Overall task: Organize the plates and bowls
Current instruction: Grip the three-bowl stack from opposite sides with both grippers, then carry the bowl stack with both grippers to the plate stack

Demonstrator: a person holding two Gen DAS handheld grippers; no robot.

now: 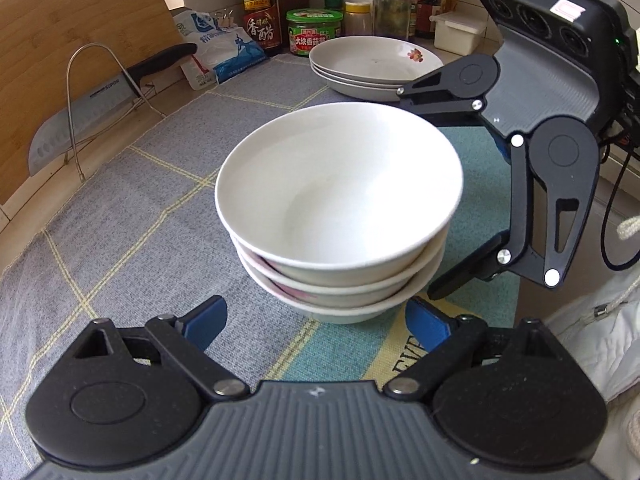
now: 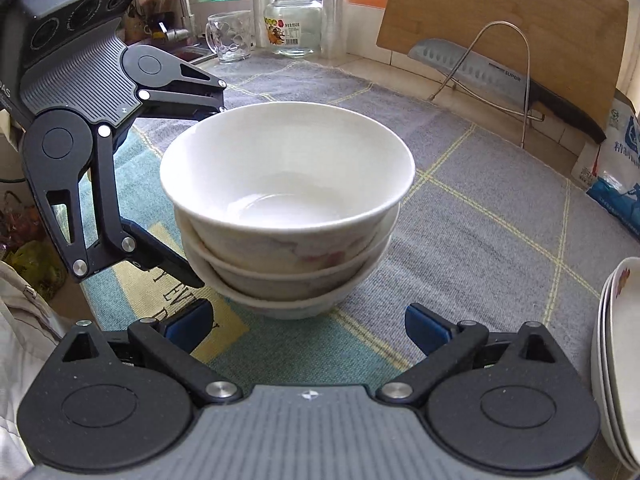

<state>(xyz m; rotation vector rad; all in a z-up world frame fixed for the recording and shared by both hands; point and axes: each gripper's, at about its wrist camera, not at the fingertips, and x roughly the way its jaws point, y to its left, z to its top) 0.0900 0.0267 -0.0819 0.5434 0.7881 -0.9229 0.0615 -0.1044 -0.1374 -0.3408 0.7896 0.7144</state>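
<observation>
A stack of three white bowls (image 1: pixel 336 216) stands on the checked cloth (image 1: pixel 140 216); it also shows in the right wrist view (image 2: pixel 286 208). My left gripper (image 1: pixel 316 326) is open and empty, its blue pads just short of the stack's base. My right gripper (image 2: pixel 308 328) is open and empty, also just short of the base. Each gripper shows in the other's view, beside the stack: the right one (image 1: pixel 424 196) and the left one (image 2: pixel 200 196). A stack of white plates (image 1: pixel 374 66) lies behind the bowls; it also shows at the right edge in the right wrist view (image 2: pixel 620 360).
A knife (image 1: pixel 104 112) rests in a wire rack against a wooden board (image 1: pixel 80 40). Sauce bottles (image 1: pixel 260 8), jars (image 1: pixel 314 32) and a salt bag (image 1: pixel 224 48) line the back. A glass jar (image 2: pixel 294 20) and a glass mug (image 2: pixel 230 36) stand near the sink.
</observation>
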